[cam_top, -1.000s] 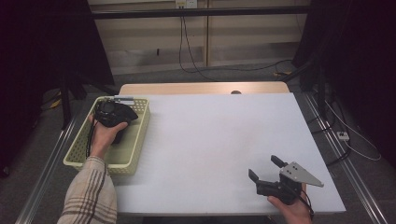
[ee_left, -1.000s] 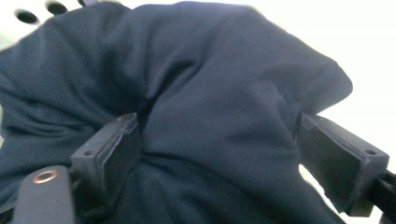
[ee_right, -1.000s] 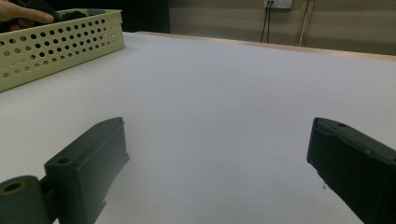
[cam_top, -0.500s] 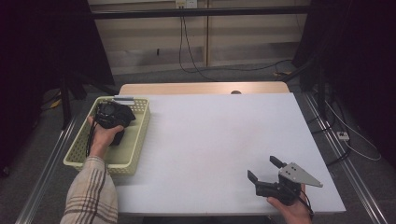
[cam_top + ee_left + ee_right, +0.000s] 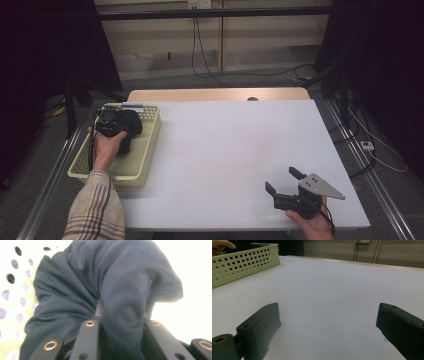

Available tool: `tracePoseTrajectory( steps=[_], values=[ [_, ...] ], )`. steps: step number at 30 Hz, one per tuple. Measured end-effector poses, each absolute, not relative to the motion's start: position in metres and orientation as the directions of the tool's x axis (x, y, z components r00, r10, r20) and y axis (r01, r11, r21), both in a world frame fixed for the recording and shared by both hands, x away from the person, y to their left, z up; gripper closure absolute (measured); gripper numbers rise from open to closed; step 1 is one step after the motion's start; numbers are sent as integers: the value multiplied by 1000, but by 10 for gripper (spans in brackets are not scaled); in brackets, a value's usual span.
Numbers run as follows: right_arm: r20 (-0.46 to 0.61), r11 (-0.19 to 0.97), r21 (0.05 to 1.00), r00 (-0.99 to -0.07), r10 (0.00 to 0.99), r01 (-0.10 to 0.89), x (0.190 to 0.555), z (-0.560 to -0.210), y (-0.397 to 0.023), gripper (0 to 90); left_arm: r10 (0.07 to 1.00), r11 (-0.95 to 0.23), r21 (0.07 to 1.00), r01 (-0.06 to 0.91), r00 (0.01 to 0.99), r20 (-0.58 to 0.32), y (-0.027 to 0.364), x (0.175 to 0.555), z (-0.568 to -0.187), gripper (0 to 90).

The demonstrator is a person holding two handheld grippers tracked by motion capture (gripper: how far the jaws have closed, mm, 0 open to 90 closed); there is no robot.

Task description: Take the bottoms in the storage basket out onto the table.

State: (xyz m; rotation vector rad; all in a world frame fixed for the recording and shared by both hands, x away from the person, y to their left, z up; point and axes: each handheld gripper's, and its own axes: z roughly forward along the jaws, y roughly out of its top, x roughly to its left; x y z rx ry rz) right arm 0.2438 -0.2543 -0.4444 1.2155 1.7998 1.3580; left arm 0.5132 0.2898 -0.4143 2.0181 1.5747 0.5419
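Lifting cloth [image 5: 107,290] from basket [image 5: 145,150]: dark navy fabric, bunched, lying inside the basket's far end. Left hand-held gripper [image 5: 111,123] has just been closing and now pinches a fold of the cloth between its jaws. Advice, as judgement: raise straight up until the trailing fabric clears the basket's rim, slowly, since a single fold may slip; keep the basket from dragging along. Right hand-held gripper [image 5: 283,183]: jaws wide, holding nothing, well apart from the basket on the white worktop [image 5: 235,150], free to steady the basket. Brands, labels, writing: none readable on cloth, basket or grippers.
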Motion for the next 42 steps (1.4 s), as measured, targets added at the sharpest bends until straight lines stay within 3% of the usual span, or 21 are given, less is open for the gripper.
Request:
tracePoseTrajectory(
  steps=[18,42],
  values=[
    [77,73,943,-426,901,325,244,-445,-253,51,956,-203,736,646,295,4,297,492,-394,735],
    [84,65,942,-418,904,330,245,-445,-254,51,937,-121,848,516,340,-73,297,469,-380,730]
  ],
)
